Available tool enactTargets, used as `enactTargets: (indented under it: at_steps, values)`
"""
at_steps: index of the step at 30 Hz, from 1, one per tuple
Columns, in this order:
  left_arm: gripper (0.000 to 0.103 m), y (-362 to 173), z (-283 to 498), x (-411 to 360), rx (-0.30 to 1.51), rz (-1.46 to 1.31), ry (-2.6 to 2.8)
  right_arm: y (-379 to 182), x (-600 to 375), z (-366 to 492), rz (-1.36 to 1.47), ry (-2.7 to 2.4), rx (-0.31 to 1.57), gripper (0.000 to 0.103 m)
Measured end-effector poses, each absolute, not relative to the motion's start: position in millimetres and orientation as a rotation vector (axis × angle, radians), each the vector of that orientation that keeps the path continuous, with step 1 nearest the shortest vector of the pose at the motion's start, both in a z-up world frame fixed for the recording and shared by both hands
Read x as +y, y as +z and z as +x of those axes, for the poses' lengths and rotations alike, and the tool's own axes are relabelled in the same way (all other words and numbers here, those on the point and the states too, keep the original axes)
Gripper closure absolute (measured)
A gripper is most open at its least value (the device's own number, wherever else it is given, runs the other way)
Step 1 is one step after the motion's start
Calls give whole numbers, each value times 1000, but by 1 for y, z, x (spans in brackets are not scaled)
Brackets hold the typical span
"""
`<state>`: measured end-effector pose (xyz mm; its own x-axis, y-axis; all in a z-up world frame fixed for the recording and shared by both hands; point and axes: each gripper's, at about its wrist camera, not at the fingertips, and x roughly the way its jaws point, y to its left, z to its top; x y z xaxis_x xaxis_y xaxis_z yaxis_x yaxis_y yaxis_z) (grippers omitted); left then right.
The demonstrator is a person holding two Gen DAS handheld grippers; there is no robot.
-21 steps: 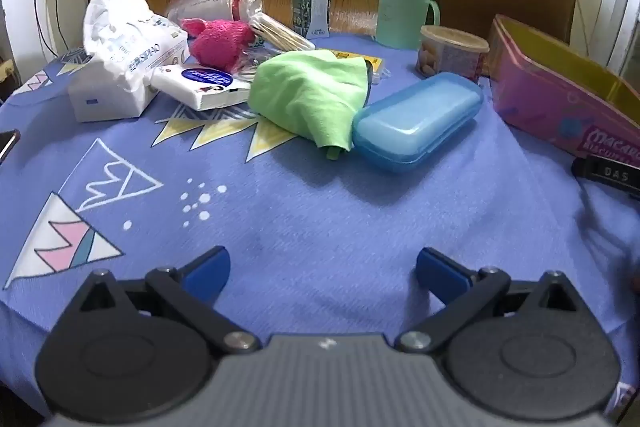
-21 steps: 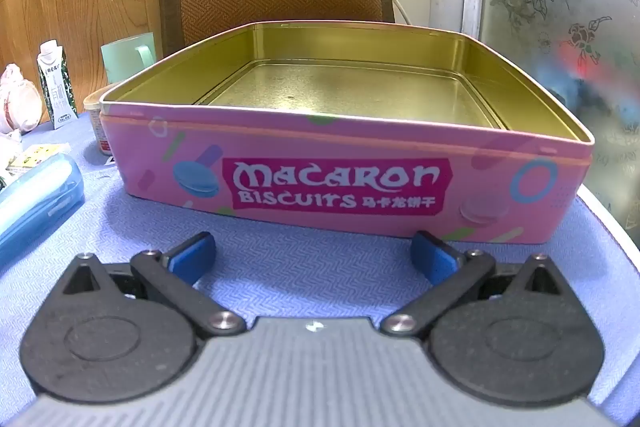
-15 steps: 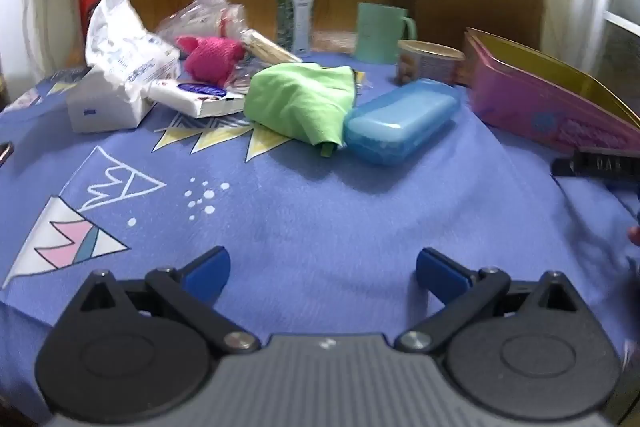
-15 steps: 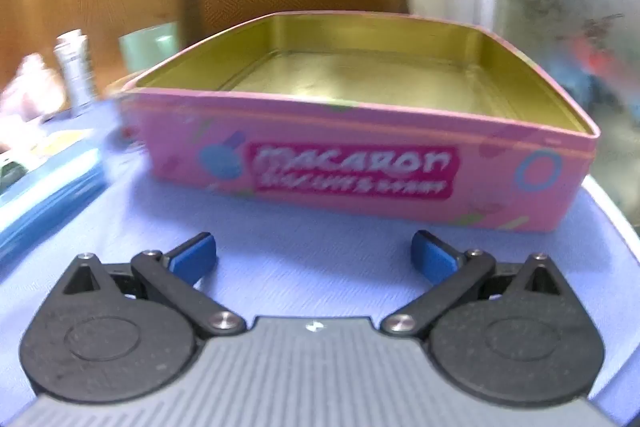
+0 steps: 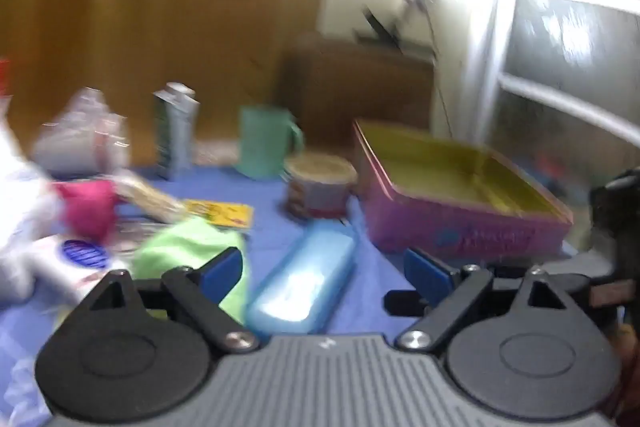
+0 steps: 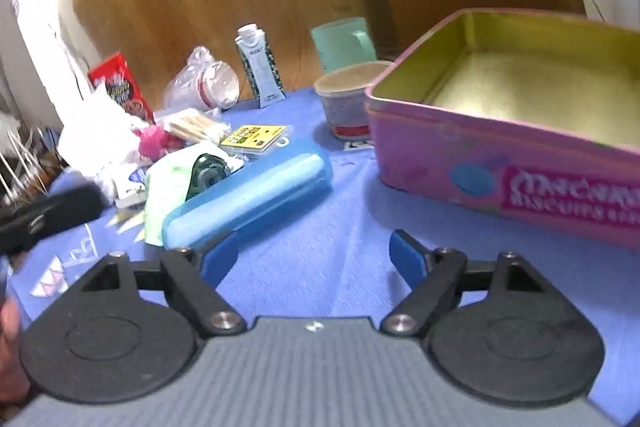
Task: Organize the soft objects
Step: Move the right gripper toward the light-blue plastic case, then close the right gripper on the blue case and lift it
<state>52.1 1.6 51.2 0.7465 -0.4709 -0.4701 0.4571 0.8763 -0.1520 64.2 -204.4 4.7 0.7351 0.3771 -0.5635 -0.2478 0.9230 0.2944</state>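
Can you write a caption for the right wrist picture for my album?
An open claw hovers over a blue tablecloth, with a blue case and an empty pink tin ahead.

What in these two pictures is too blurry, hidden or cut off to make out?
- Left wrist view: motion blur smears the carton and the pink tin's lettering.
- Left wrist view: the green cloth is partly hidden behind a finger of the left hand-held gripper.
- Right wrist view: the tin's wording is cut off by the right edge.
- Right wrist view: the pink soft thing is mostly hidden behind clutter.
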Motion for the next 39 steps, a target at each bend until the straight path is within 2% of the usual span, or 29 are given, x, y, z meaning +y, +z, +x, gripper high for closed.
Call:
enactTargets:
  at_steps: [4,8,11,13,16,18,22,25,26,28,29,30,31,34,39]
  values:
    - [11,23,93,-24,697,39,-438,2,-196,59,111,306,635,19]
    - [10,10,93,-29,823,-119,-557,-5,-211,46,98,293,639,20]
    - [9,15,80,-35,859,-265,-745,-7,-226,28,90,286,605,20]
    - [8,26,67,-31,822,-313,-825,-6,-233,13,71,268,568,20]
    - [5,36,70,-19,765,-297,-724,0,-239,-7,6,253,530,20]
    - [6,33,79,-8,796,-336,-645,8,-237,-11,-31,291,503,20]
    - [9,18,97,5,889,-452,-591,20,-210,4,-176,390,467,20]
    - [9,13,100,7,881,-449,-551,18,-189,32,-296,466,460,19]
    - [10,11,102,6,887,-450,-536,15,-183,43,-331,481,467,19]
    - [21,4,112,-1,913,-457,-513,4,-177,65,-373,504,507,19]
    - [31,0,115,-2,928,-464,-504,-2,-176,75,-381,512,535,20]
    - [42,2,118,-3,911,-467,-498,-7,-178,82,-369,529,565,26]
    - [42,2,119,-4,915,-467,-498,-8,-183,88,-304,566,584,46]
    - [44,11,110,-8,907,-504,-528,-6,-191,83,-199,576,612,48]
    - [44,70,86,-54,735,-367,-660,18,-209,26,-215,447,408,48]
